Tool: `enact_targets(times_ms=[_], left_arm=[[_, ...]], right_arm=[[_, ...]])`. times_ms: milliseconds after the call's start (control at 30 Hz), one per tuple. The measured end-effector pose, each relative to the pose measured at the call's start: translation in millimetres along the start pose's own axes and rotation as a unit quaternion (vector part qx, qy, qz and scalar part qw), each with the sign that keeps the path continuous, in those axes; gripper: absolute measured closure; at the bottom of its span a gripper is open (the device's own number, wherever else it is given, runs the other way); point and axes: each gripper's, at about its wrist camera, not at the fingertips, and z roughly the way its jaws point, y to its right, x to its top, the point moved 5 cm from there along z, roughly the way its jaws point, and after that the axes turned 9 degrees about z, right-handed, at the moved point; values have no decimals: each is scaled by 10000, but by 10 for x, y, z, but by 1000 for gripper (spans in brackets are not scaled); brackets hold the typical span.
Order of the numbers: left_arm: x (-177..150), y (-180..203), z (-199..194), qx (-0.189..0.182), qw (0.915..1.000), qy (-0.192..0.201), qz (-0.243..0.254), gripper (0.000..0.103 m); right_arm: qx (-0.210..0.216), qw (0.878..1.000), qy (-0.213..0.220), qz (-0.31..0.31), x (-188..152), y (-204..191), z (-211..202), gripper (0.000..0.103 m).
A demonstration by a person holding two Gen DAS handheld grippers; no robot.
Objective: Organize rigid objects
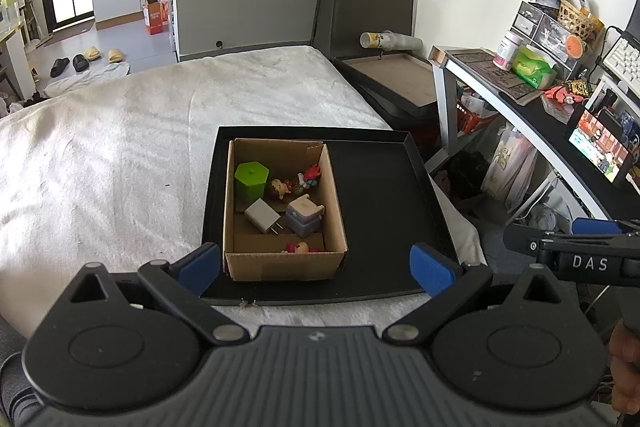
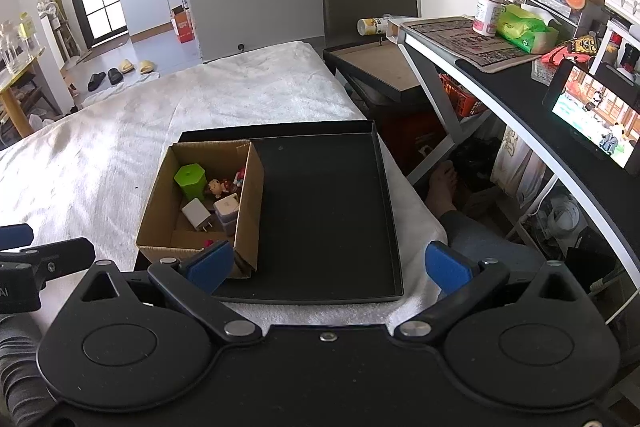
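**Bed, tray and a filled box**

A white blanket (image 1: 120, 147) covers the bed. Over its near edge the left gripper (image 1: 316, 267) and right gripper (image 2: 328, 263) hover spread wide, grasping nothing. Ahead, a cardboard box (image 1: 284, 263) stands in the black tray (image 1: 384, 195), on its left side, holding a green container (image 1: 250, 181), white charger (image 1: 262, 215) and figurines partly hidden by its walls. "DAS" reads on the right gripper's body.

1. A bed (image 1: 120, 131) covered in a rumpled white towel-like cloth (image 2: 248, 87) carries everything here.
2. Lying flat on the cloth, toward the bed's right edge, is a shallow black tray (image 1: 384, 195).
3. The tray's near rim sits close to the bed's front edge, its right rim just beside the side edge.
4. To the tray's left, bare white cloth.
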Motion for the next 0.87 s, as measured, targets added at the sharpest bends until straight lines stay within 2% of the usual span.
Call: enact_targets(times_ms=[867], left_arm=[[-2, 44, 8, -11, 10000, -5, 39, 3]], right_arm=[[-8, 10000, -59, 45, -14, 23, 28, 0]])
